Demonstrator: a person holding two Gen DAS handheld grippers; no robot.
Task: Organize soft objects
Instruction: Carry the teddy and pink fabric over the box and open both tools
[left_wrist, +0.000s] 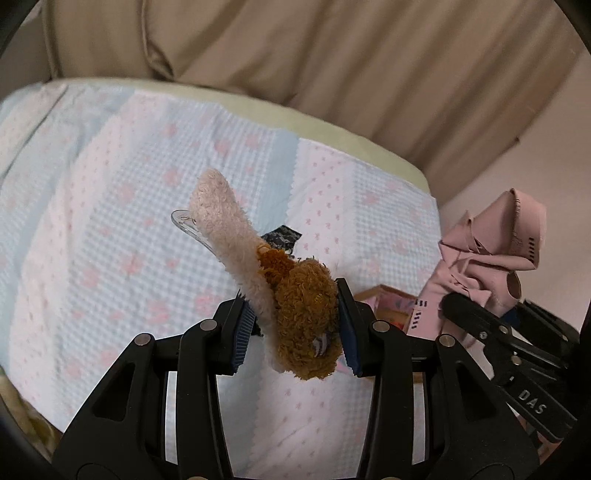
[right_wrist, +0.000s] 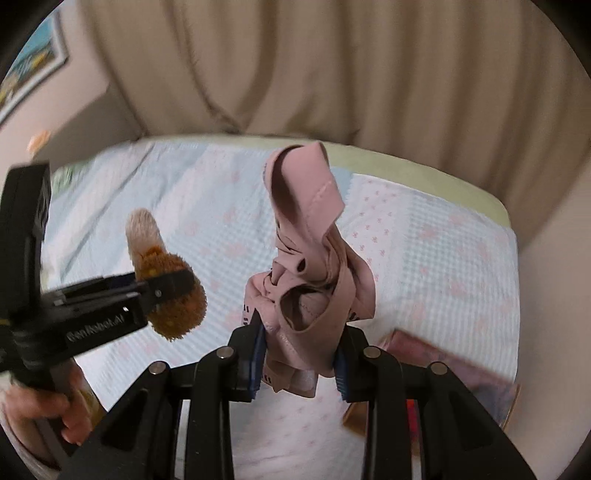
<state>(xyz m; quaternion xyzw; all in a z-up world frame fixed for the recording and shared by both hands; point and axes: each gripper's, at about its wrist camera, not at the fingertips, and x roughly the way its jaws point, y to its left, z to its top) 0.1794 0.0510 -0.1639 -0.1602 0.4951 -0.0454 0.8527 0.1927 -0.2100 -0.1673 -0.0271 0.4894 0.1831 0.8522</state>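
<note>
While both loads hang above the bed (left_wrist: 110, 166), my left gripper (left_wrist: 295, 325) is clamped on the plush toy (left_wrist: 295, 314), and my right gripper (right_wrist: 299, 362) pinches the pink cloth (right_wrist: 310, 280) almost fully closed.

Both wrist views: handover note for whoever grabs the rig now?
Left claw: shut on the brown-and-cream plush toy, held above the bed cover.
Right claw: shut on the bunched pink garment, also lifted.
Box sits on the bed at the right; contents unclear.
Done: both items picked up.
Left: put each down; nothing placed yet.
</note>
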